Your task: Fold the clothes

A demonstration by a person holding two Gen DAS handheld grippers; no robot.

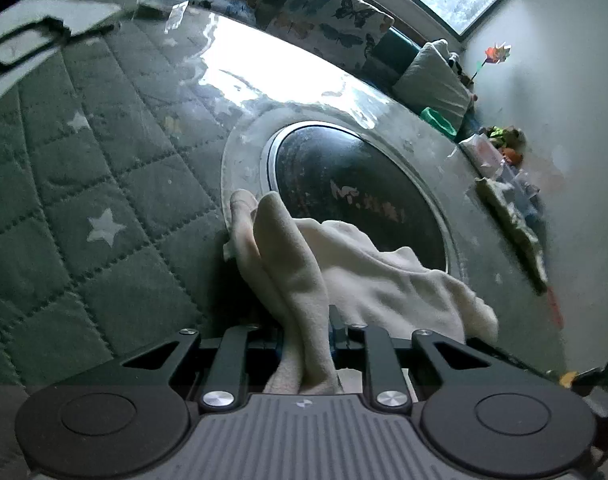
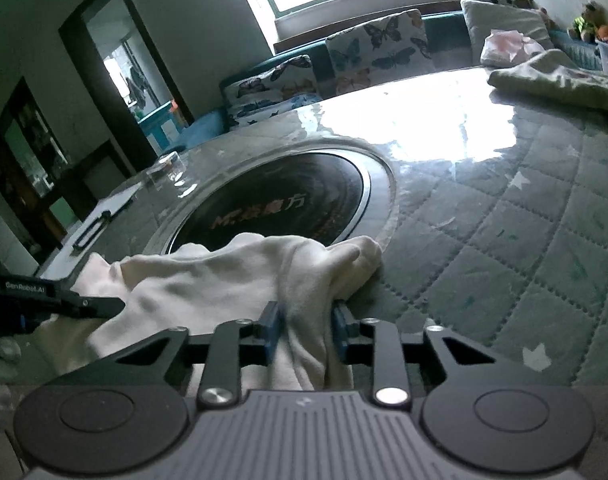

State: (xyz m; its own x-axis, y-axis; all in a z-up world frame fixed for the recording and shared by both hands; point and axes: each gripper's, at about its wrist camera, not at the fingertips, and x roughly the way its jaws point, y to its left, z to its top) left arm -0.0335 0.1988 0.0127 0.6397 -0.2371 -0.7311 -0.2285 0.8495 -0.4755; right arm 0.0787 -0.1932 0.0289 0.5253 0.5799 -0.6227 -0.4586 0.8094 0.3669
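Observation:
A cream-white garment [image 1: 368,276] lies bunched on the round table, over the near edge of the black glass hob [image 1: 356,184]. My left gripper [image 1: 304,332] is shut on a thick fold of it that stands up between the jaws. My right gripper [image 2: 307,328] is shut on another bunched fold of the same garment [image 2: 207,276], which spreads to the left toward the hob [image 2: 287,208]. The left gripper shows at the left edge of the right wrist view [image 2: 63,300]. The fingertips of both are hidden in cloth.
The table wears a grey quilted cover with white stars [image 1: 103,200] under clear plastic. Another pale cloth [image 2: 556,76] lies at the far right edge. A clipboard [image 2: 103,216] and a clear box [image 2: 167,168] sit far left. A butterfly-cushion sofa [image 2: 376,52] stands behind.

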